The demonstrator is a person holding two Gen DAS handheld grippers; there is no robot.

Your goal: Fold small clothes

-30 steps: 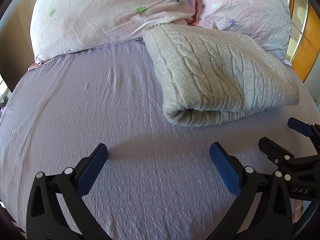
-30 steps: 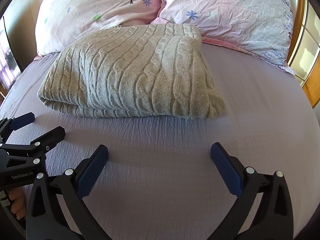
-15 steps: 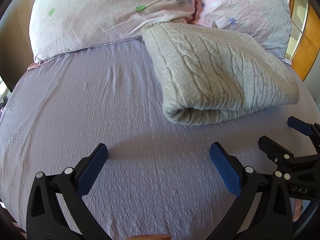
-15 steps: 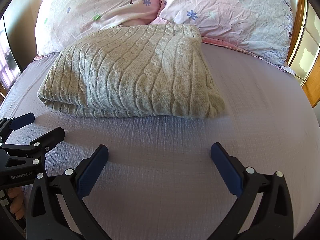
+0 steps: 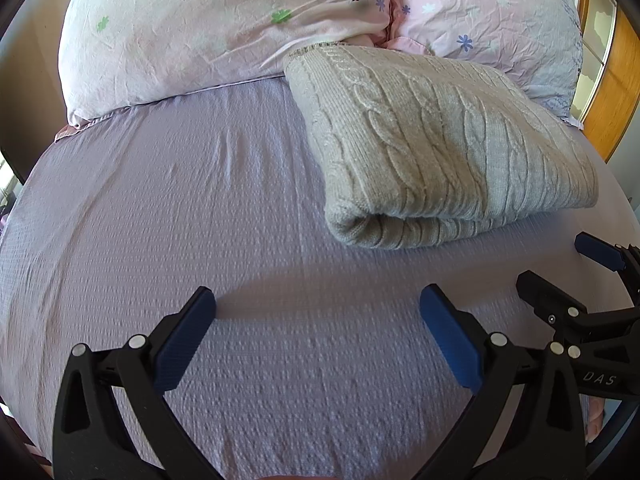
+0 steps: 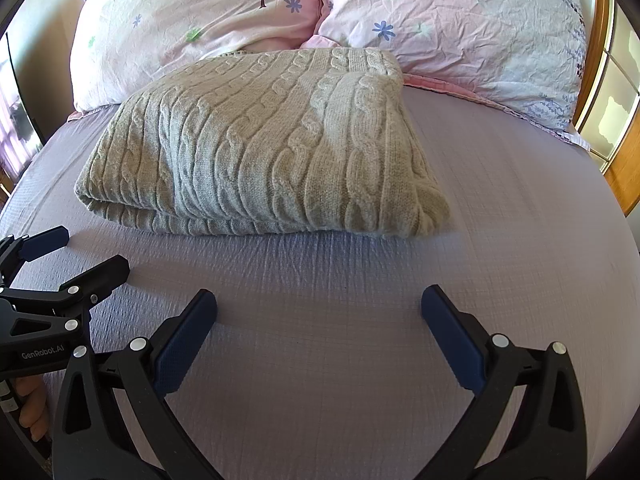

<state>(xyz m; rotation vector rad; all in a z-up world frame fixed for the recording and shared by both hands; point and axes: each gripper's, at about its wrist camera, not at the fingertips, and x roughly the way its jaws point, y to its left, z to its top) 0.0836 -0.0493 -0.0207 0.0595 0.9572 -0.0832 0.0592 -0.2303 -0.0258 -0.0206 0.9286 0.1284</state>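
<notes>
A grey cable-knit sweater [image 5: 436, 148] lies folded into a thick rectangle on the lilac bed sheet [image 5: 200, 208], its far edge against the pillows. It also shows in the right wrist view [image 6: 272, 148]. My left gripper [image 5: 318, 306] is open and empty, just above the sheet, short of the sweater's near left corner. My right gripper [image 6: 319, 304] is open and empty, in front of the sweater's near edge. Each gripper shows at the side of the other's view: the right gripper [image 5: 560, 276] and the left gripper [image 6: 80, 256].
Two pink floral pillows [image 5: 224, 28] [image 6: 460, 28] lie at the head of the bed. A wooden frame with glass panes [image 6: 612, 120] stands at the right. The sheet [image 6: 520, 240] stretches around the sweater on both sides.
Both grippers have hardly moved and stay open. The left wrist view has shifted very slightly. The sweater has not moved.
</notes>
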